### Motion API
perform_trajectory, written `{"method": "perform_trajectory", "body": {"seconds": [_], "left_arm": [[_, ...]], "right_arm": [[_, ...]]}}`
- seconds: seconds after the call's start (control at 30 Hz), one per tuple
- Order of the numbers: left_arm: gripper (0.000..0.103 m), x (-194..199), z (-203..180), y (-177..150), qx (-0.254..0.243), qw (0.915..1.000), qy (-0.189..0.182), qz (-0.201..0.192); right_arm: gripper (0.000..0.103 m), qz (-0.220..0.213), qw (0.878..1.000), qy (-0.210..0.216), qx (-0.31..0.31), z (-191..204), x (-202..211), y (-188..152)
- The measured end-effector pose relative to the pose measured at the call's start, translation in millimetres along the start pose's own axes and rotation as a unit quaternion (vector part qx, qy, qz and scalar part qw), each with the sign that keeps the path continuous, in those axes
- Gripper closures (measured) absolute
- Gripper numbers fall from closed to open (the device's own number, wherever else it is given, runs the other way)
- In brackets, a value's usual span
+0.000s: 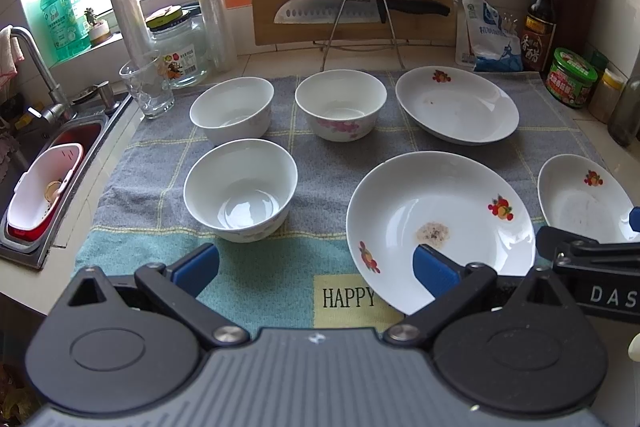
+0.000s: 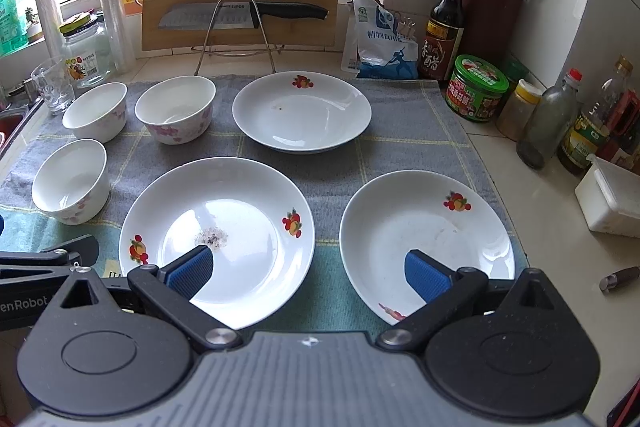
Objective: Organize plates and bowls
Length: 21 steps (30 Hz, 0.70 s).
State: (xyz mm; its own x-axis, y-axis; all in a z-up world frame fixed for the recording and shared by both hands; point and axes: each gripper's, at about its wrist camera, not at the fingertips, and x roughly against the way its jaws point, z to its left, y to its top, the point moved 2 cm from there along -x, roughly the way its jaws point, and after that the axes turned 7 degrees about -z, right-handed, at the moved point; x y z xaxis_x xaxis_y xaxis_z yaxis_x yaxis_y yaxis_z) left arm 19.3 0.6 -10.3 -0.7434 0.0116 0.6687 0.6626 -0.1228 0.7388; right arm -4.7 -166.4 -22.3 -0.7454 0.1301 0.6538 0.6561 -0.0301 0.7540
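Three plates (image 2: 218,235) and three bowls (image 1: 240,187) look glazed, slick, breakable; I'd pinch rims. Left gripper (image 1: 316,267) and right gripper (image 2: 308,273) gape wide, empty.

right plate (image 1: 580,199) cut off by left view's edge

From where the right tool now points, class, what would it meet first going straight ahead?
Probably the towel between the two near plates, then the far plate. The open right tool straddles that gap; depth is unclear.
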Motion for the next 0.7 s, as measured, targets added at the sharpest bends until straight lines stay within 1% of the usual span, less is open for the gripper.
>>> {"method": "perform_trajectory", "body": {"seconds": [0.7], "left_arm": [[0.001, -1.1, 4.1, 3.4, -0.002, 1.0000, -0.001, -0.002]], "right_arm": [[0.000, -0.001, 1.000, 0.001, 0.001, 1.7, 0.1, 4.1]]}}
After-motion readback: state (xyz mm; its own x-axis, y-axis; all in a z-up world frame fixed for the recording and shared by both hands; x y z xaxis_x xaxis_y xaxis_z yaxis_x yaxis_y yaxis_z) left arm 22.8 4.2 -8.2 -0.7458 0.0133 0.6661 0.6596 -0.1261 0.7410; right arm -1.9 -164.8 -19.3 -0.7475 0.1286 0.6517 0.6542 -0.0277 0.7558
